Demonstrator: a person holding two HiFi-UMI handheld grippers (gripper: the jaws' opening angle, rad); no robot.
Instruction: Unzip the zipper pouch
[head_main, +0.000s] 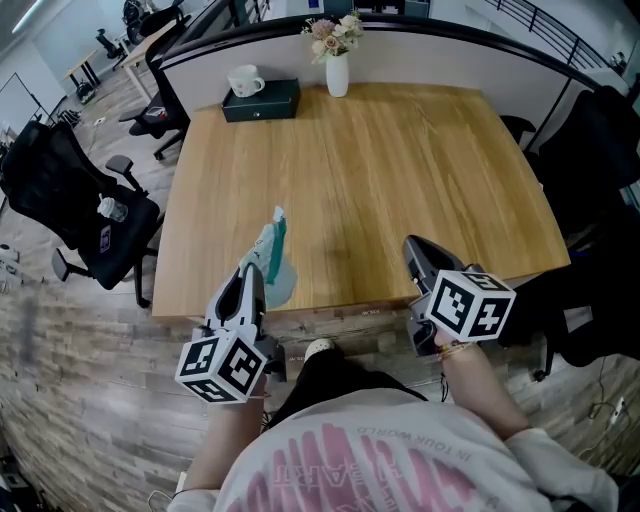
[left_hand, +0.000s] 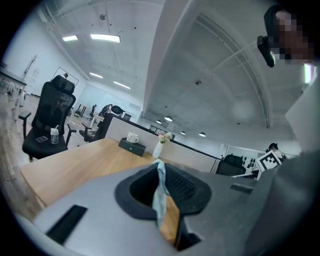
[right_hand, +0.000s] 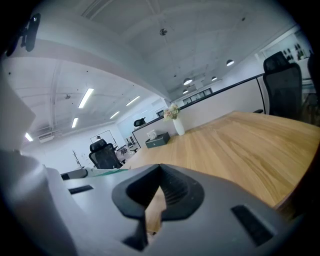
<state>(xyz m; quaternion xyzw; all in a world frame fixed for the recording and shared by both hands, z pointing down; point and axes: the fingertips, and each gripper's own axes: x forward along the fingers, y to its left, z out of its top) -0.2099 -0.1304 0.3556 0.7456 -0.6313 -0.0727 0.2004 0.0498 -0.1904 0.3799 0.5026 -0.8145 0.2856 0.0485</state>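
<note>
The zipper pouch (head_main: 273, 254) is pale teal with a darker green strip. It stands on edge over the near left part of the wooden table (head_main: 400, 170). My left gripper (head_main: 256, 272) is shut on its near end. In the left gripper view a thin fold of the pouch (left_hand: 160, 192) runs up between the dark pads. My right gripper (head_main: 414, 246) hovers over the table's near right edge, well apart from the pouch. In the right gripper view its jaws (right_hand: 158, 189) are shut with nothing between them.
A black box (head_main: 265, 102) with a white mug (head_main: 245, 80) on it and a white vase of flowers (head_main: 337, 68) stand at the table's far edge. A black office chair (head_main: 75, 200) stands to the left, and another (head_main: 590, 140) to the right.
</note>
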